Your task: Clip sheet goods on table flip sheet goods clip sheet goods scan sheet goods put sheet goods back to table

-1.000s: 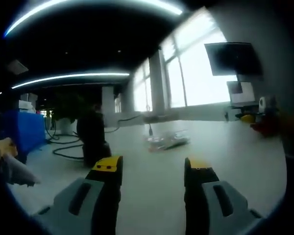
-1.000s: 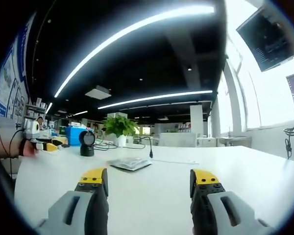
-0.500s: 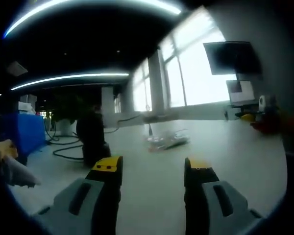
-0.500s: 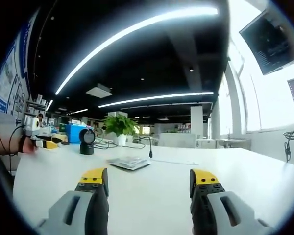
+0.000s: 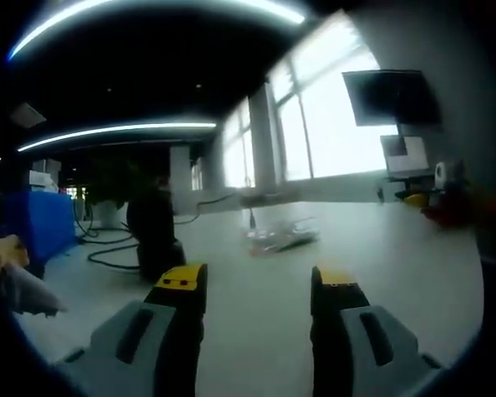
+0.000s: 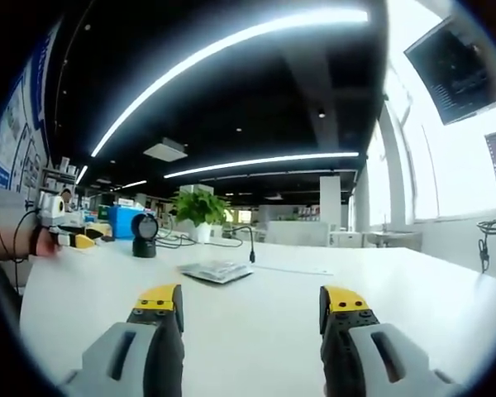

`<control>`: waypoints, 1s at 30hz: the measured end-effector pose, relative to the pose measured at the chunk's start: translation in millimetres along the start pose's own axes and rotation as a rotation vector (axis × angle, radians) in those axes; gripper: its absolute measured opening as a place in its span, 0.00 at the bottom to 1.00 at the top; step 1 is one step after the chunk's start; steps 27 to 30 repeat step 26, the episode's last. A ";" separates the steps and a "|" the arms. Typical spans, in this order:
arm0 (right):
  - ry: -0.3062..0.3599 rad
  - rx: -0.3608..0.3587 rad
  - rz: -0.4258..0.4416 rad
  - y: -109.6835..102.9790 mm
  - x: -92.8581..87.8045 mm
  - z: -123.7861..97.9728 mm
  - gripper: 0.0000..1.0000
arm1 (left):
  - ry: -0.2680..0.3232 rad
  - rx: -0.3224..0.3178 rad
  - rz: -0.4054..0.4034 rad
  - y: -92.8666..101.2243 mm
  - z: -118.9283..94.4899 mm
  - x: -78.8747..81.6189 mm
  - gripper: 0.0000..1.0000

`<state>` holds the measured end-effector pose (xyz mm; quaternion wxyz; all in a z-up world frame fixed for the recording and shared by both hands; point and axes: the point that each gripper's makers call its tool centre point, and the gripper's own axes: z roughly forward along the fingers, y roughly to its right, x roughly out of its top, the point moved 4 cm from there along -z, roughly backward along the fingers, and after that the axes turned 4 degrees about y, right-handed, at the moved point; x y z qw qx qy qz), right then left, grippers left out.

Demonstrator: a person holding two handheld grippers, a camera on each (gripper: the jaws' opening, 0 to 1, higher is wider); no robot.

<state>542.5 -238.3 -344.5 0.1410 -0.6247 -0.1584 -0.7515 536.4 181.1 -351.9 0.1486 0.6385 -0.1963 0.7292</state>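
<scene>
Well ahead of both tongs, the flat clear-wrapped sheet packet (image 6: 216, 270) (image 5: 281, 238) lies untouched on the white table (image 6: 273, 331), unchanged as left gripper (image 5: 258, 289) and right gripper (image 6: 252, 302) stay wide open, empty, first clipping still pending.

1. A white table (image 6: 256, 318) spreads wide, the landmark here.
2. At its far left edge stands a blue box (image 6: 121, 223).
3. Behind the table's far edge, a leafy potted plant (image 6: 198, 209).
4. Black cables (image 5: 107, 248) loop over the table's left part.
5. Above the table's right side hangs a dark monitor (image 5: 393, 98).
6. Bright windows (image 5: 331, 124) line the wall beyond the table.
</scene>
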 end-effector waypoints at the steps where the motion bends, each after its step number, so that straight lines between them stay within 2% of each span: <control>1: 0.000 0.000 -0.001 0.0 0.0 0.0 0.61 | -0.001 0.000 0.001 0.0 0.0 -0.1 0.43; 10: 0.001 -0.004 -0.001 1.6 -0.4 0.0 0.59 | -0.017 0.002 0.011 0.6 1.1 -2.8 0.42; 30: -0.011 -0.010 -0.017 1.0 -1.9 -0.2 0.59 | -0.007 0.006 0.002 -0.2 0.1 -1.2 0.42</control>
